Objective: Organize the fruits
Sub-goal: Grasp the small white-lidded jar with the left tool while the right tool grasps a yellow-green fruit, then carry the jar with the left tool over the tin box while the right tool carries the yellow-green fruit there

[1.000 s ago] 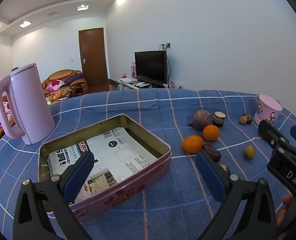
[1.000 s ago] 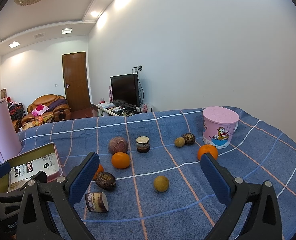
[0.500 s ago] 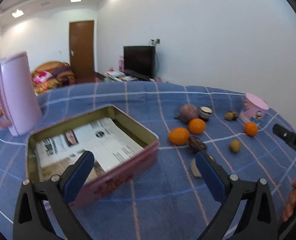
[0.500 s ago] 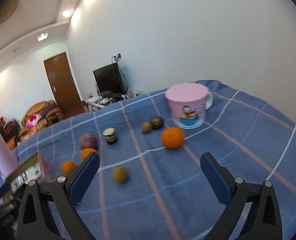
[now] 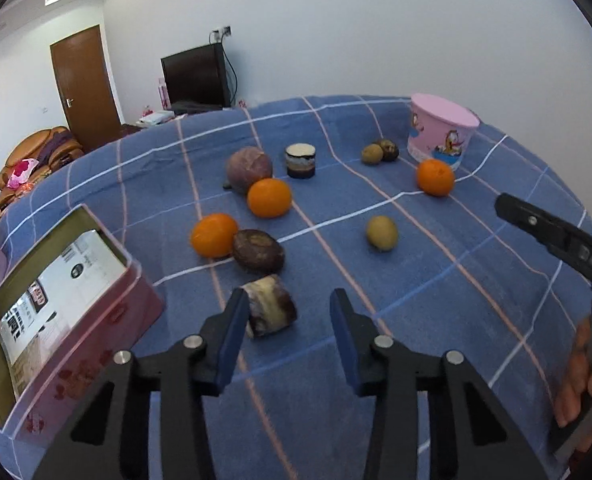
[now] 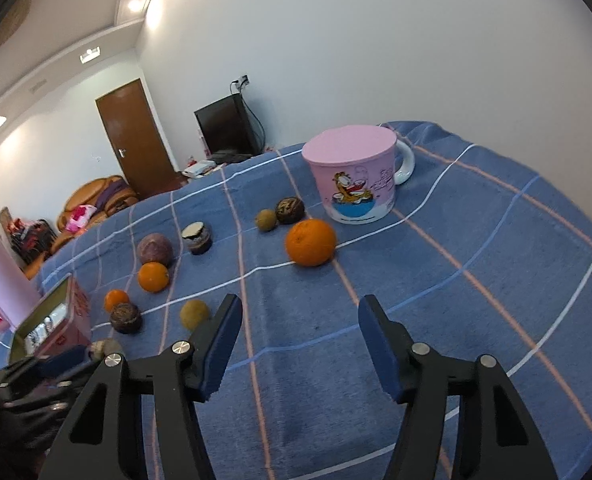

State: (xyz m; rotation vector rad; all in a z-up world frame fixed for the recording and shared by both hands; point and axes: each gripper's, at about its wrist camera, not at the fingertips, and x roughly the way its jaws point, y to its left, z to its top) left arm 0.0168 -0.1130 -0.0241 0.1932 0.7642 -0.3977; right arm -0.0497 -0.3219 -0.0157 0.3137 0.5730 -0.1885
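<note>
Several fruits lie loose on the blue checked cloth: three oranges (image 5: 269,197) (image 5: 214,235) (image 5: 435,177), a dark wrinkled fruit (image 5: 258,251), a round purple fruit (image 5: 249,165) and a greenish-brown one (image 5: 381,233). A cut purple-and-white piece (image 5: 272,310) lies between the fingers of my left gripper (image 5: 289,308). It sits close to the left pad; the right pad stands clear while the jaws are closing. My right gripper (image 6: 300,312) hovers over bare cloth short of the big orange (image 6: 311,242), jaws closing on nothing. The open pink tin (image 5: 56,300) sits at left.
A lidded pink cartoon mug (image 6: 355,176) stands behind the big orange, with two small fruits (image 6: 266,220) beside it. A cut piece (image 5: 300,160) stands upright at the back. A pink kettle (image 6: 0,276) is far left. A person's hand (image 5: 575,380) holds the right gripper at the right edge.
Both views swung right and dipped toward the table. Both pairs of jaws narrowed from wide open. The left gripper came up around the cut piece; the kettle left its view.
</note>
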